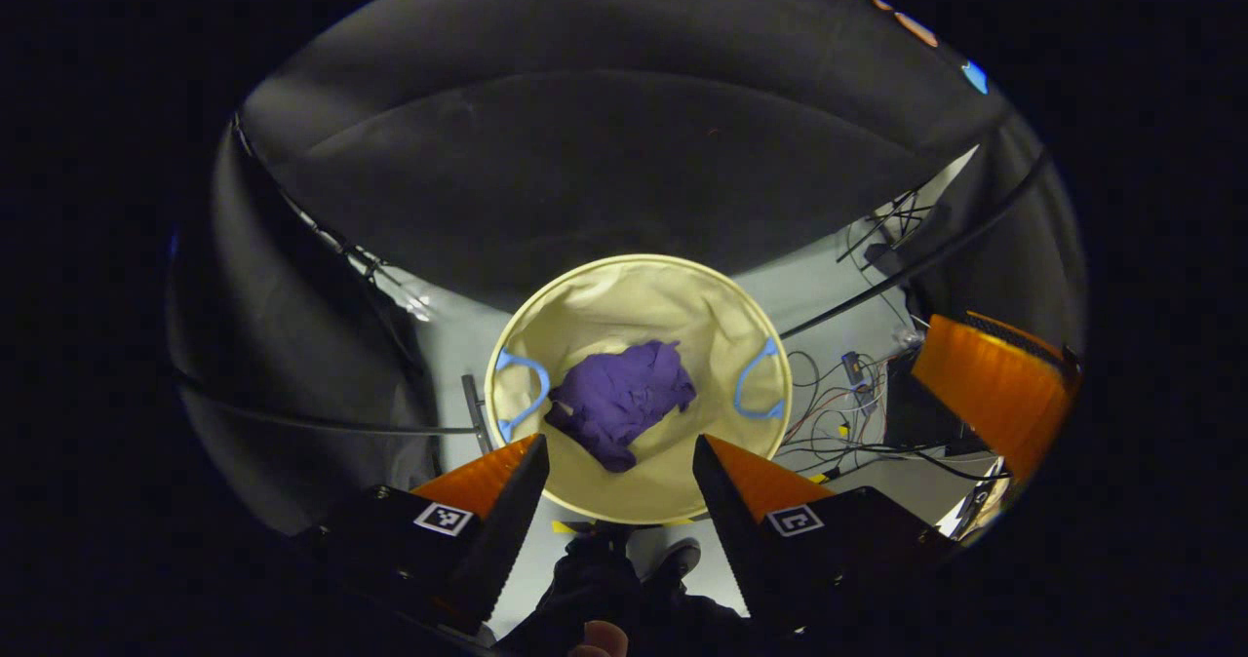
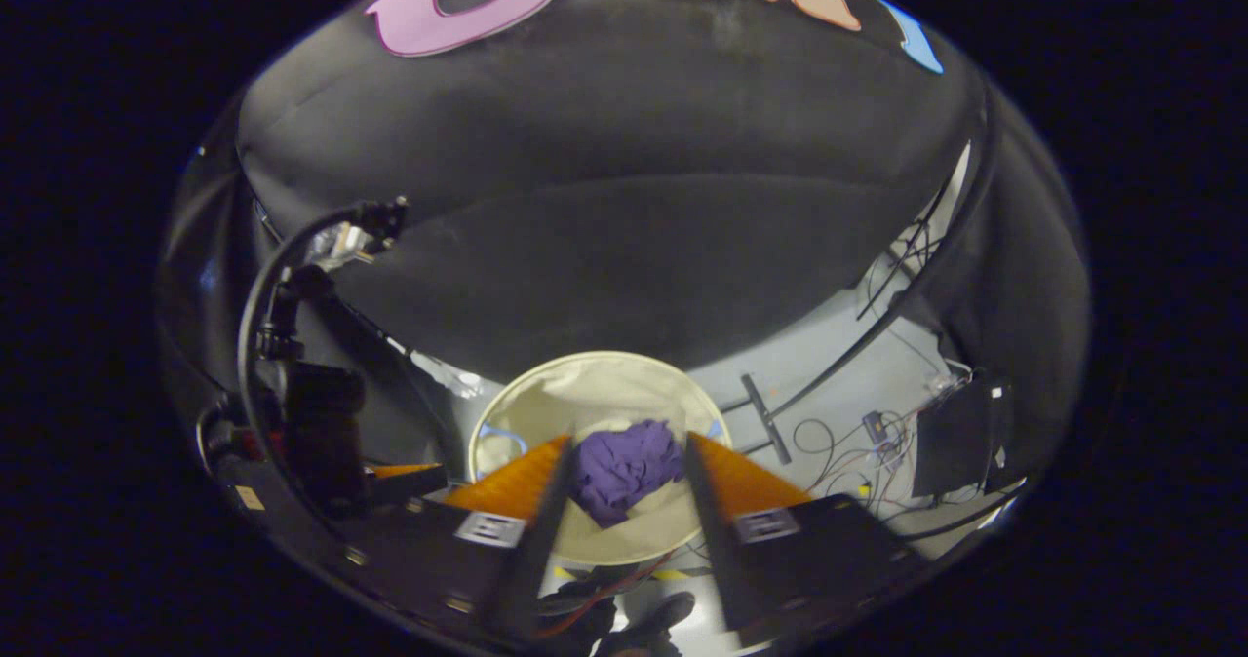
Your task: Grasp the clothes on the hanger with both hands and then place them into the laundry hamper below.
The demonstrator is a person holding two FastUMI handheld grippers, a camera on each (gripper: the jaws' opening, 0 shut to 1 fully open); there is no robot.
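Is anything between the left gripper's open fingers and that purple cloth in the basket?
No. In the left gripper view, the left gripper hangs open over the purple cloth in the basket.

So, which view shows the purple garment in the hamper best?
The left gripper view: the purple garment lies whole inside the hamper. In the right gripper view it is smaller, its edges cut by the fingers.

grey floor (image 1: 458, 345), laundry hamper (image 1: 639, 282), loose cables (image 1: 829, 413)

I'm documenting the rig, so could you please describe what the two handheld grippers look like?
Each has two wedge-shaped fingers, orange outside with black inner edges, on black bodies bearing square black-and-white markers: left gripper, right gripper. A thick black cable loops above the left gripper's dark body in the right gripper view.
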